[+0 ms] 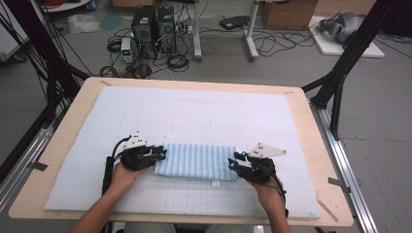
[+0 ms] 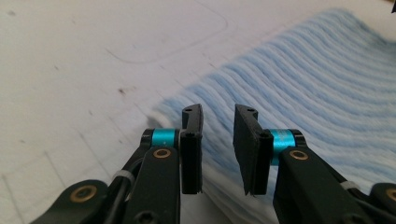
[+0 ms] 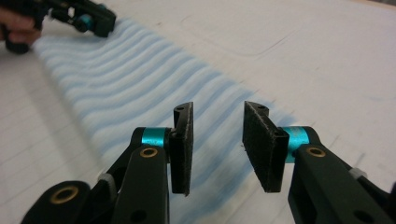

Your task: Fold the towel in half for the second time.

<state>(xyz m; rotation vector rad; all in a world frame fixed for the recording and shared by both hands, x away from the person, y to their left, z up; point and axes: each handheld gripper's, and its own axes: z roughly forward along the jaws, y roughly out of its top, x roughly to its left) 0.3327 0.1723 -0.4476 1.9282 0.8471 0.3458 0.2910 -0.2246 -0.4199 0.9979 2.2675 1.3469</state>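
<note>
Blue-striped folded towel point(image 1: 197, 161) flat on mat.

You have no text, brand, number or sign that can be read here. The small white tag point(image 1: 215, 183) at the near edge of the folded blue towel point(image 1: 197, 161) is too small to make out, and the white mat's point(image 1: 194, 111) grid carries no figures.

towel point(image 1: 197, 161): soft ribbed cloth, pale blue and white, matt
mat point(image 1: 204, 111): white foam-like sheet, matt, faintly gridded
table point(image 1: 299, 99): light wood, smooth
left gripper point(image 2: 218, 140) pads point(image 2: 246, 144): black, rough, matt
</note>
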